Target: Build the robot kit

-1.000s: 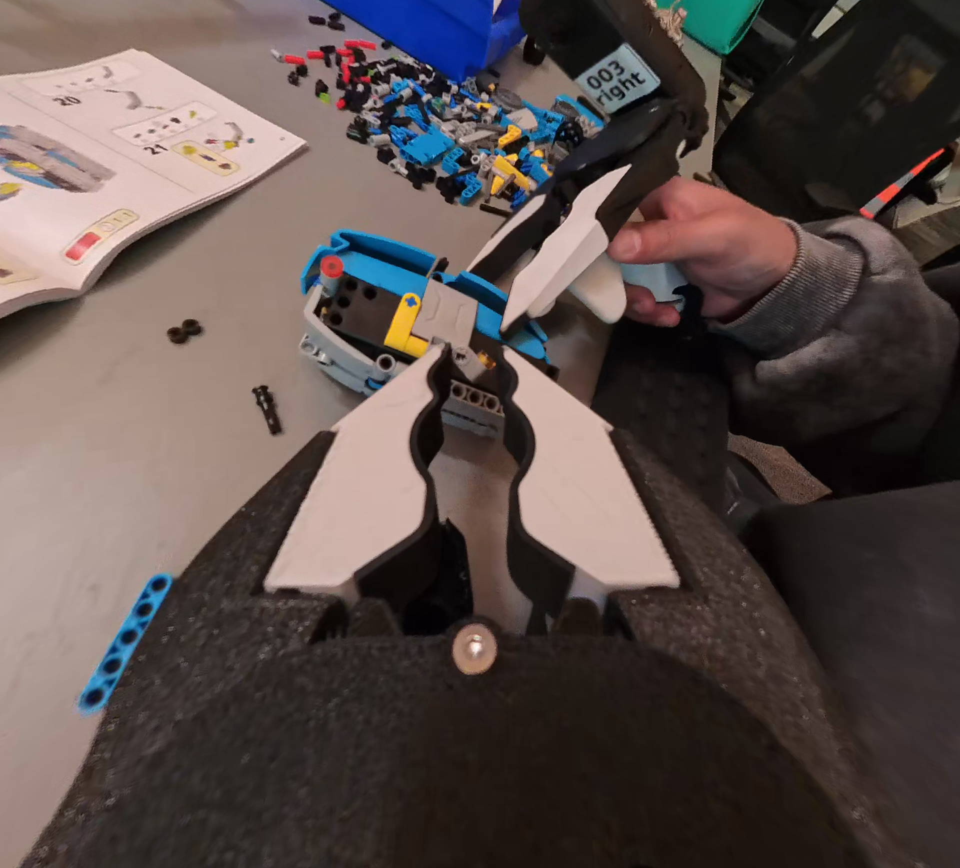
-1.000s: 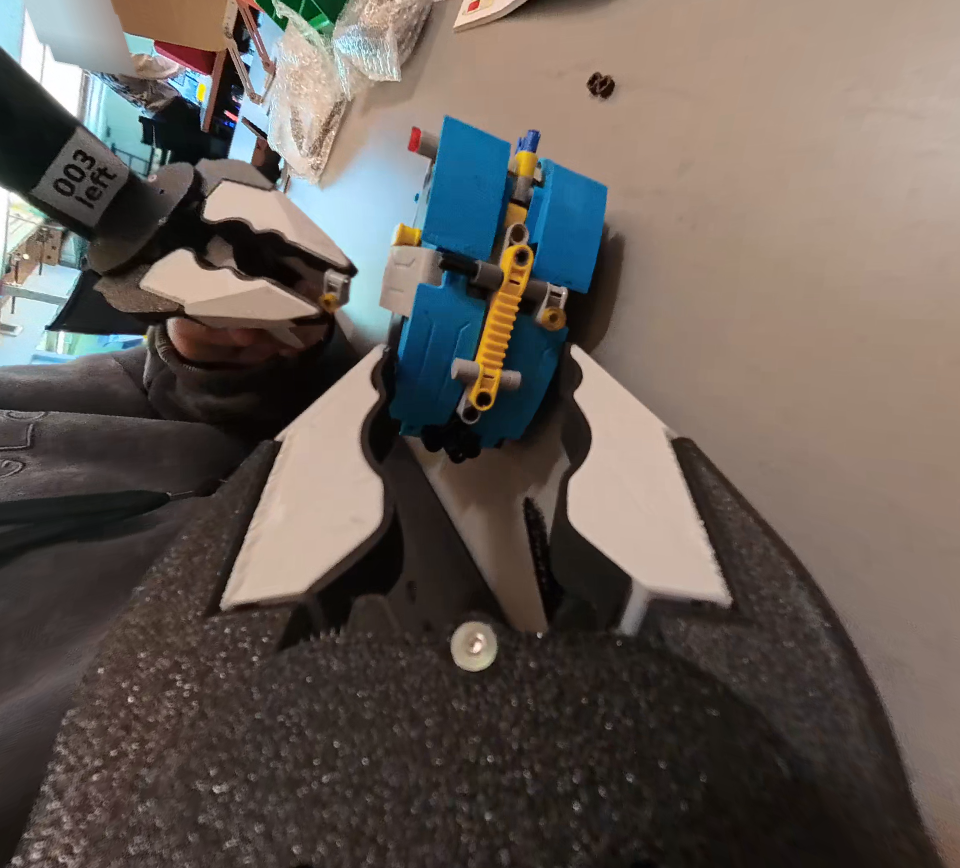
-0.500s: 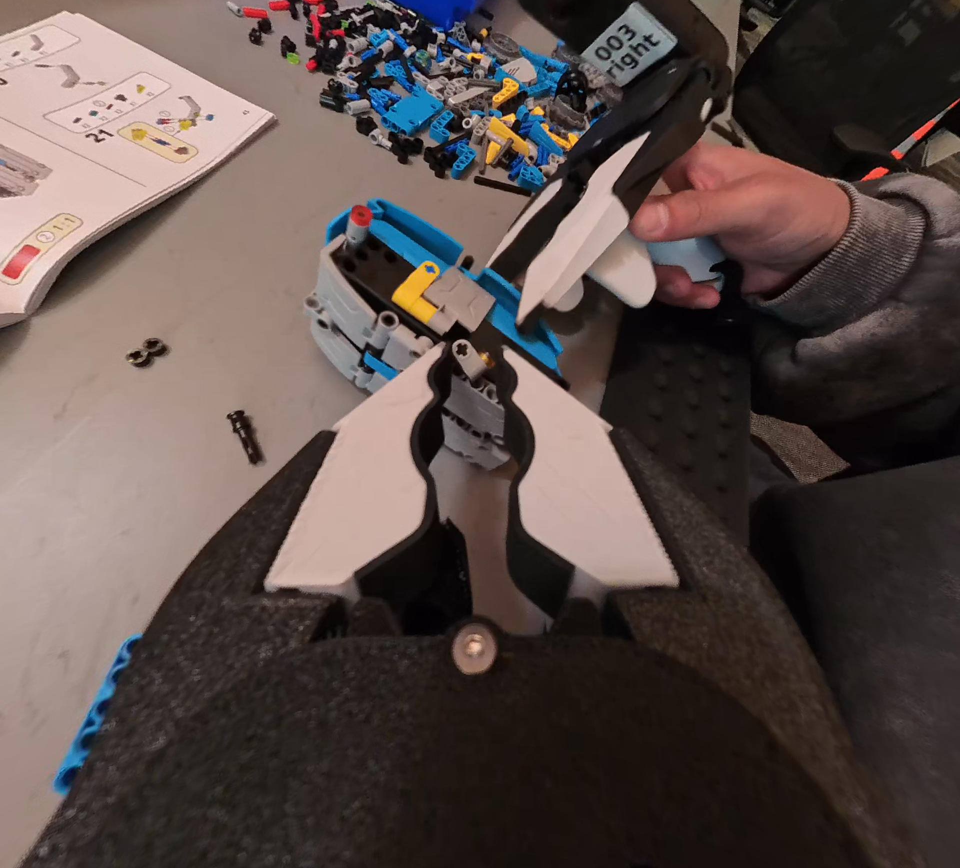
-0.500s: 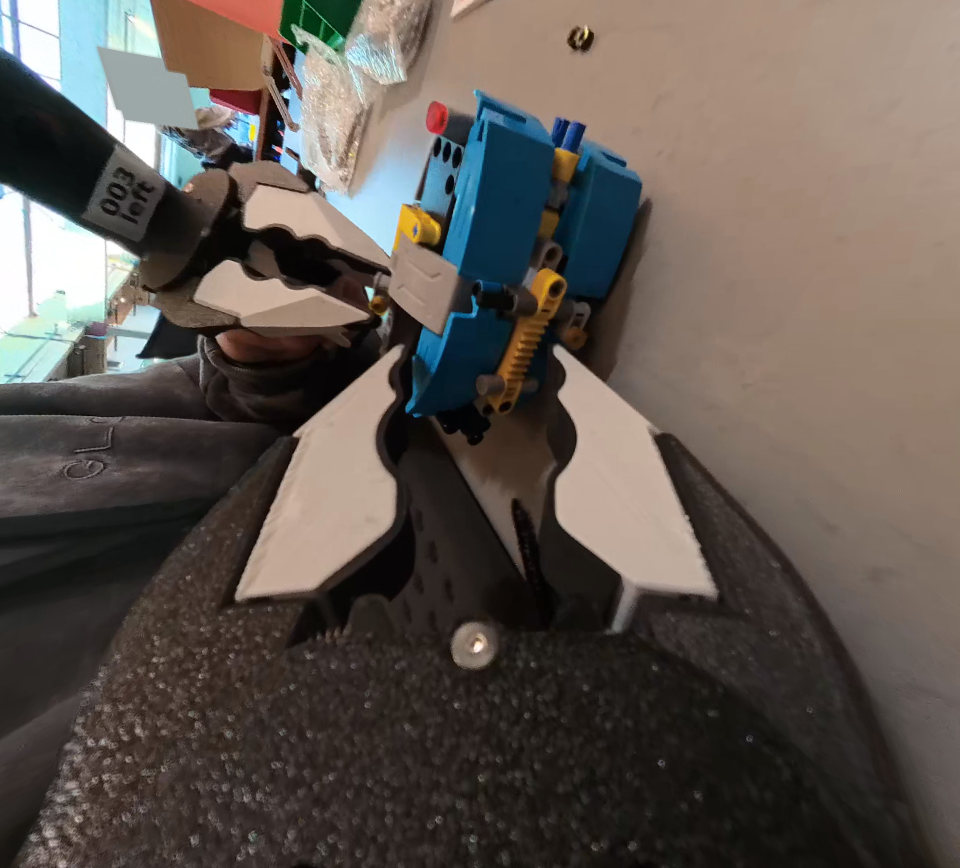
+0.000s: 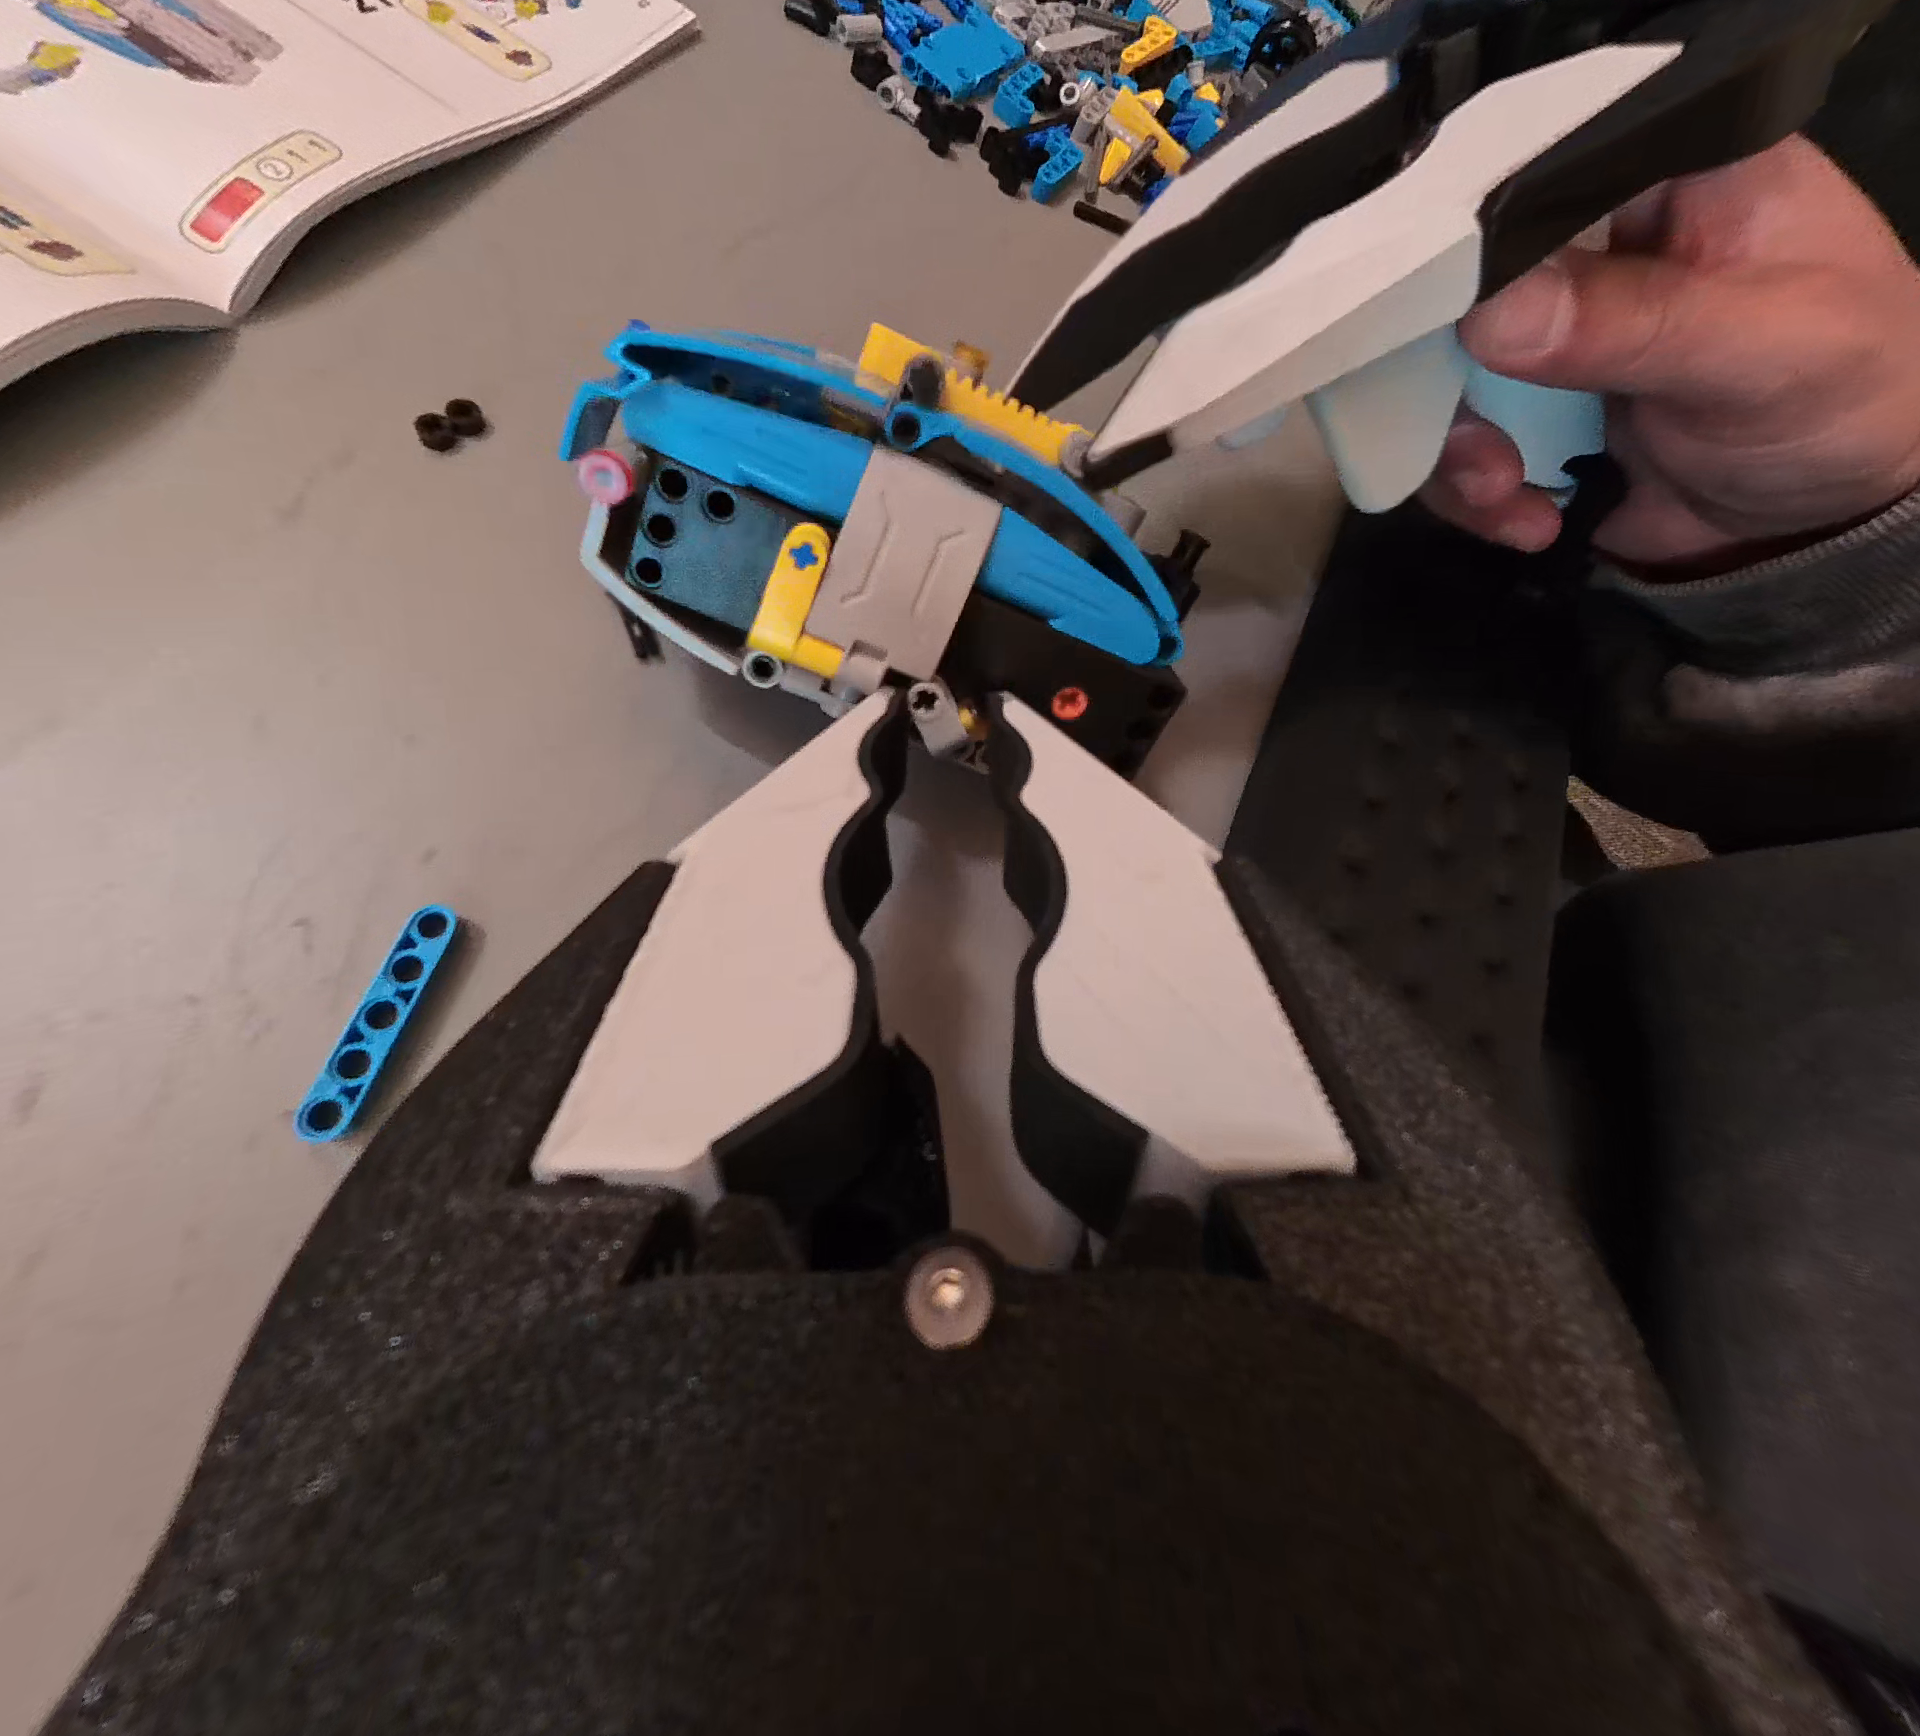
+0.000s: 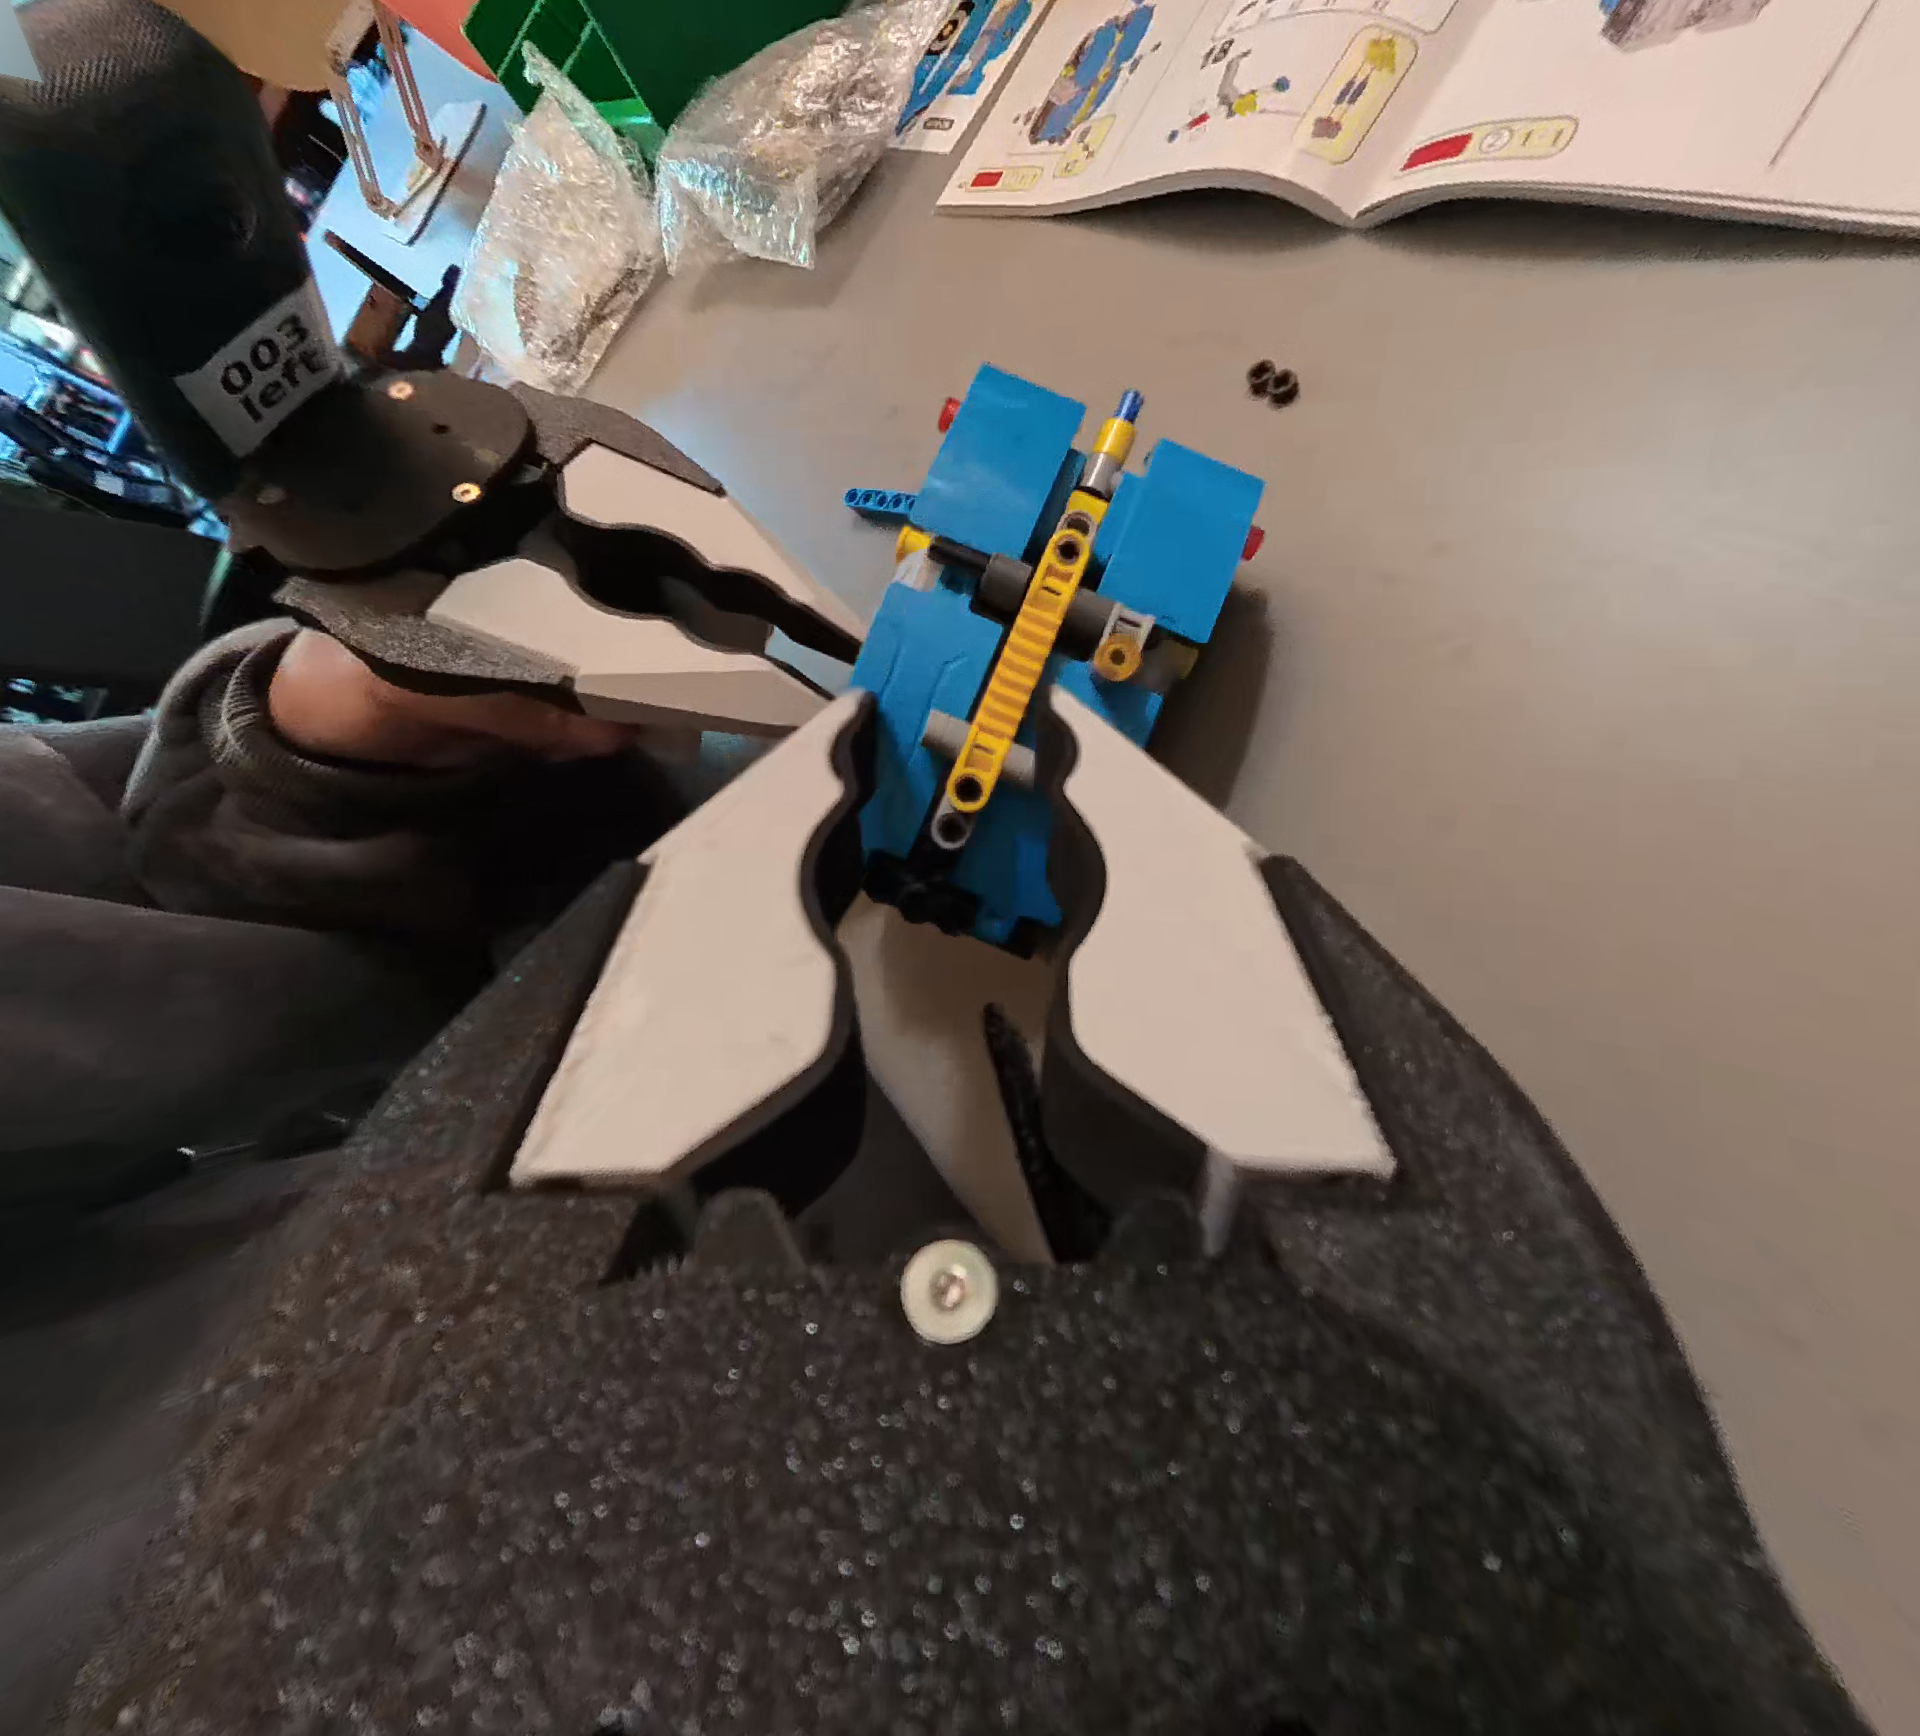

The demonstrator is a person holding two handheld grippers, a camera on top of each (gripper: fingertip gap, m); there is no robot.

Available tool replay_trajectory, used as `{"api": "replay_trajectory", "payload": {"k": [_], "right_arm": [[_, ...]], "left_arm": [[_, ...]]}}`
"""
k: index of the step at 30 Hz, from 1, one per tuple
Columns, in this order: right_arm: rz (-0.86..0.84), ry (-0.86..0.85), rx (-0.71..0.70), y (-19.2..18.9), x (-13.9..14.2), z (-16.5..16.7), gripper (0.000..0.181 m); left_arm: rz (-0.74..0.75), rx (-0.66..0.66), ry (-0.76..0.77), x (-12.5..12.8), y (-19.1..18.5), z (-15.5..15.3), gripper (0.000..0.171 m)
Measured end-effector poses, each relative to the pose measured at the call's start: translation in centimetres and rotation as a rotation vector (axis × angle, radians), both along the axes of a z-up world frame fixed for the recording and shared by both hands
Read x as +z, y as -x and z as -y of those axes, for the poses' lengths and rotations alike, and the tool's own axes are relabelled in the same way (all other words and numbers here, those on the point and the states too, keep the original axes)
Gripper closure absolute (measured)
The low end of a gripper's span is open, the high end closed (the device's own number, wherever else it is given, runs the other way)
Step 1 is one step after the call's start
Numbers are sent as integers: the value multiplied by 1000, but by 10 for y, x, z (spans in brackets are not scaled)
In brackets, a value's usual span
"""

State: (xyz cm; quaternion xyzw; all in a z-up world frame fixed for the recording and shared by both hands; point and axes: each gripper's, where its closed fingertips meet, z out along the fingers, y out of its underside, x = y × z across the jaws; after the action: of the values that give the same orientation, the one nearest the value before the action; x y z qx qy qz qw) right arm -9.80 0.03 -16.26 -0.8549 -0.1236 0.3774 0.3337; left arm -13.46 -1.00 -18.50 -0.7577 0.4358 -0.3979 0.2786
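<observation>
Tilted up since earlier, the blue-and-grey brick-built model (image 5: 883,533) is gripped at its end by the right gripper (image 6: 961,751); a small grey connector piece (image 5: 940,715) is pinched by the left gripper (image 5: 940,730), above the grey table (image 5: 260,699).

Glossy plastic brick model (image 5: 883,533), matt grey table (image 5: 260,751).

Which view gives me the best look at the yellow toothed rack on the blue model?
The right wrist view: the yellow toothed rack faces the camera, full length, on the blue model. The left wrist view shows it only edge-on along the top, partly behind the right gripper.
</observation>
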Motion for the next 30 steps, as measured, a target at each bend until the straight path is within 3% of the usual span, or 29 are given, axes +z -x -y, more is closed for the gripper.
{"api": "replay_trajectory", "payload": {"k": [11,15,19,30], "right_arm": [[32,13,-23,5,-1,-1,163],[-21,23,-19,6,-1,-2,164],[-77,33,-33,2,-1,-3,164],[-180,24,-58,-2,-1,0,164]], "left_arm": [[-7,8,-10,1,15,0,160],[138,28,-29,32,13,-5,160],[143,41,-82,41,-5,-16,161],[185,109,71,40,-24,-16,161]]}}
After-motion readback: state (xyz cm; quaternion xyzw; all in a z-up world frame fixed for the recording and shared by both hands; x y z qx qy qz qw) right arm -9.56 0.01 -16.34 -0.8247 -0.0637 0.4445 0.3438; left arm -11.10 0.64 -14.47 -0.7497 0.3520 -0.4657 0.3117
